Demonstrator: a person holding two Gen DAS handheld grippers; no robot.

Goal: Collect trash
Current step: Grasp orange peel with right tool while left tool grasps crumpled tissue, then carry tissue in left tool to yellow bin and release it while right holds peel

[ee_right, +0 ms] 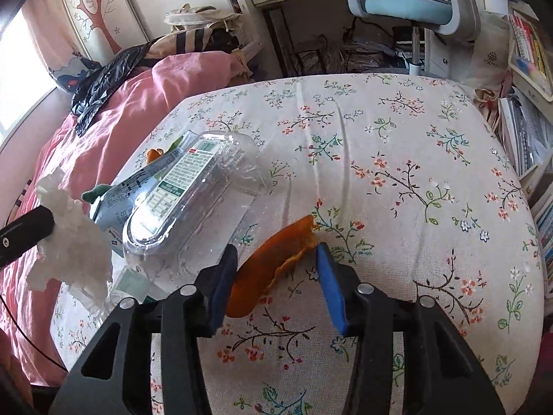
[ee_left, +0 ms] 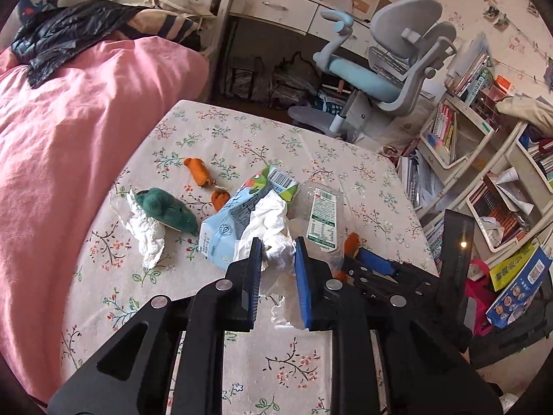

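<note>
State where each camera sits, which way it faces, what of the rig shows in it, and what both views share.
Left wrist: rides the left gripper, looking along its fingers over the floral table toward the desk chair; the fingers pinch a crumpled tissue, and the right gripper shows alongside.
Right wrist: rides the right gripper, facing the bed; its fingers straddle an orange peel.
Shared: the tissue, the clear plastic box, the blue carton.
</note>
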